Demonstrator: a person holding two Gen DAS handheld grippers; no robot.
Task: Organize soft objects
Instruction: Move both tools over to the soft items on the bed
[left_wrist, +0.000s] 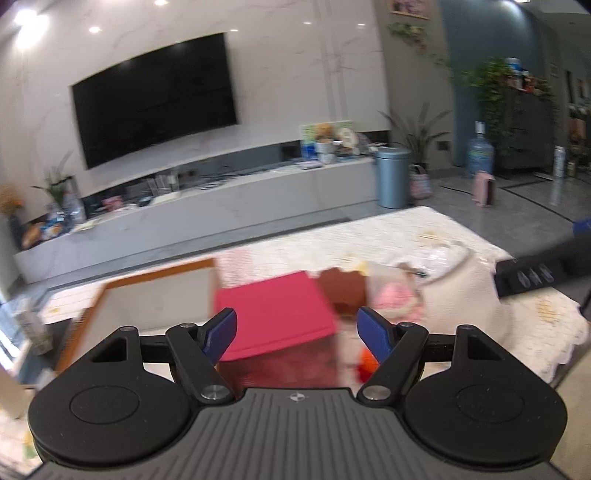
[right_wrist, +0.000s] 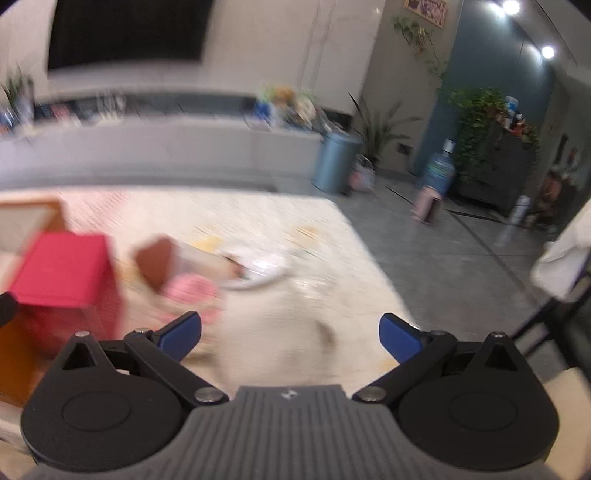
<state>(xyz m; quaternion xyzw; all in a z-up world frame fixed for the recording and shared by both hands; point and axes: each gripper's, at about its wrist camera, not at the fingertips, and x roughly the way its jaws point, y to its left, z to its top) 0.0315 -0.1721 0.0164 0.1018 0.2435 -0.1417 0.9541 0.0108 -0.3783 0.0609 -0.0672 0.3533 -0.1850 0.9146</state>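
Soft objects lie blurred at mid-frame on the cloth-covered tabletop (left_wrist: 424, 229): a pink plush item (left_wrist: 393, 297), a brown piece (left_wrist: 343, 290) and a white bundle (left_wrist: 443, 258), just right of a red box (left_wrist: 273, 310) with a wood-rimmed tray (left_wrist: 147, 295) at left. At the bottom of the left view the left claw (left_wrist: 297, 332) stands wide and holds nothing. The right claw (right_wrist: 290, 338) likewise gapes wide and bare low in its blurred view, the pink plush item (right_wrist: 192, 290) above its left finger.

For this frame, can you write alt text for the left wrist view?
The open left hand-held gripper hovers above a flat red rectangular box lid on a cream patterned tablecloth; blurred brown and pink soft items lie beside it.
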